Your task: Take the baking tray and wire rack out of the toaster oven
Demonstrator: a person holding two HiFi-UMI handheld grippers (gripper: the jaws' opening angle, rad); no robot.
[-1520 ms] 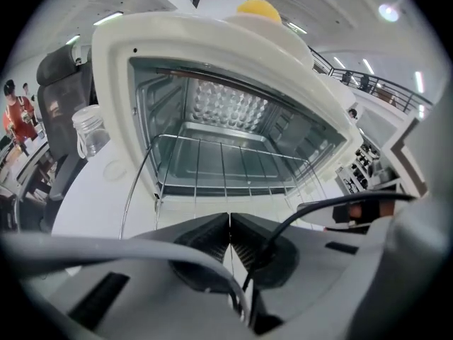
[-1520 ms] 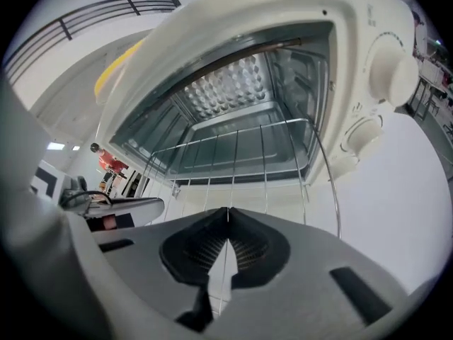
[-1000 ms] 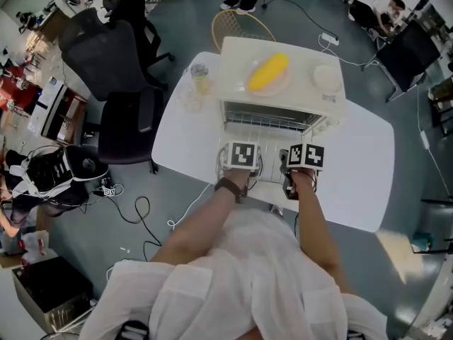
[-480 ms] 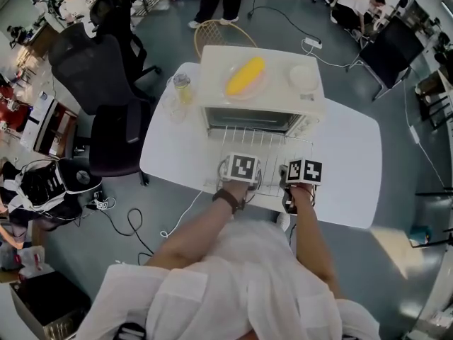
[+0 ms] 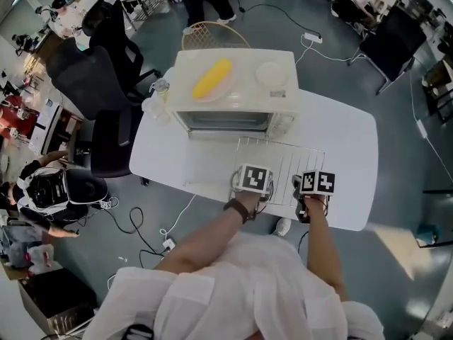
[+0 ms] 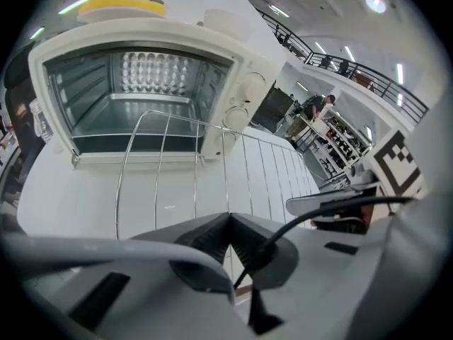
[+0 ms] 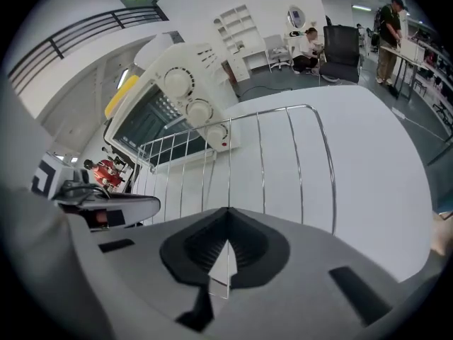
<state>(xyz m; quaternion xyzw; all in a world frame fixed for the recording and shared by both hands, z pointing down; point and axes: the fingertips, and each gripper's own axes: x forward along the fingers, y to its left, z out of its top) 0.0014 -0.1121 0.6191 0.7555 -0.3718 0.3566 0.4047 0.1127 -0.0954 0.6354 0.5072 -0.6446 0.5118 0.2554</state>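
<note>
Item, quantity one: wire rack (image 5: 280, 167). We are finding it fully outside the single toaster oven (image 5: 226, 122), over the one white table (image 5: 347, 133), in front of the oven's open mouth. Its long axis is running crosswise, parallel to the oven front, and its bars are pointing from us toward the oven. Tongs, quantity two: left tongs (image 6: 228, 218) and right tongs (image 7: 228, 227) are each clamping tight on the rack's near edge. On the oven top we are counting one yellow corn cob (image 5: 211, 78) and one white bowl (image 5: 270, 74).
</note>
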